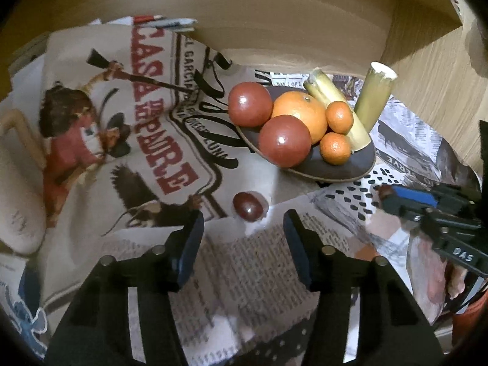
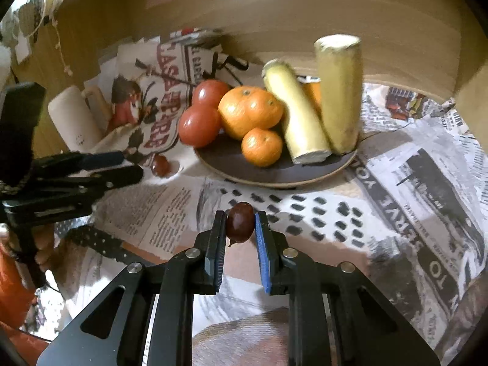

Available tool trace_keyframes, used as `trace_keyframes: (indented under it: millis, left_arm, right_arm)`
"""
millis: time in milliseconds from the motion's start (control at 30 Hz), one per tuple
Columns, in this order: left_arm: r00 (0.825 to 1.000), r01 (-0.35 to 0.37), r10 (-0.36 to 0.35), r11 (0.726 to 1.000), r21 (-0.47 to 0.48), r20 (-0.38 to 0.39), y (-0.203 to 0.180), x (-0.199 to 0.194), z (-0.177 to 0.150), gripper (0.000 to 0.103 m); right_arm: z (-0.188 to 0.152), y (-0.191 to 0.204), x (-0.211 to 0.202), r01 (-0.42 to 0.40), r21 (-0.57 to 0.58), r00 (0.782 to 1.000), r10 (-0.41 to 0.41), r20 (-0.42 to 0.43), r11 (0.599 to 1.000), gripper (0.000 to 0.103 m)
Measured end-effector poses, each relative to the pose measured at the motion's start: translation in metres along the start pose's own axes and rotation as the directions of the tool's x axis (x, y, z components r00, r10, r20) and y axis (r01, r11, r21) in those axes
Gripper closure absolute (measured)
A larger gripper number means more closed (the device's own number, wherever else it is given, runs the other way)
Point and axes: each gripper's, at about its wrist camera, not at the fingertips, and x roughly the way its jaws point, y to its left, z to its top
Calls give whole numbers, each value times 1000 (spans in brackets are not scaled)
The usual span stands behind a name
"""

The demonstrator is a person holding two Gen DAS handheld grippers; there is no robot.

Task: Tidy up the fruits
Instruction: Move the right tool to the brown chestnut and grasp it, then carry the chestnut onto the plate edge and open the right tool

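A dark plate (image 1: 350, 169) (image 2: 231, 160) holds two red tomatoes (image 1: 285, 140) (image 2: 198, 125), a big orange (image 1: 300, 113) (image 2: 241, 109), small mandarins (image 1: 335, 148) (image 2: 262, 146) and two pale yellow stalks (image 1: 373, 96) (image 2: 338, 91). A small dark red fruit (image 1: 248, 206) (image 2: 160, 165) lies on the cloth just ahead of my open left gripper (image 1: 244, 228). My right gripper (image 2: 241, 222) is shut on a second dark red fruit (image 2: 240, 222), held above the paper in front of the plate. The right gripper also shows at the right in the left wrist view (image 1: 427, 207).
Printed cloth and newspapers (image 1: 244, 274) (image 2: 427, 167) cover the table. A cream mug (image 1: 18, 201) (image 2: 73, 119) stands at the left. A curved wooden wall (image 1: 289, 21) rises behind the plate. The left gripper appears at the left in the right wrist view (image 2: 76, 170).
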Motion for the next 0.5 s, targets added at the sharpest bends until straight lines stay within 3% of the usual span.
trace_keyframes:
  millis: [167, 300, 500]
  left_arm:
    - [999, 6, -6, 1000, -11, -41, -2, 19, 9, 63]
    - [998, 7, -8, 1000, -18, -62, -2, 29, 11, 67]
    - [999, -11, 9, 999, -33, -50, 0, 31, 11, 78]
  right_arm:
    - [6, -11, -9, 11, 8, 1000, -11, 25, 1000, 86]
    - [10, -19, -12, 16, 6, 999, -16, 36, 1000, 86]
    - [15, -25, -11, 9, 0, 999, -9, 44, 1000, 86]
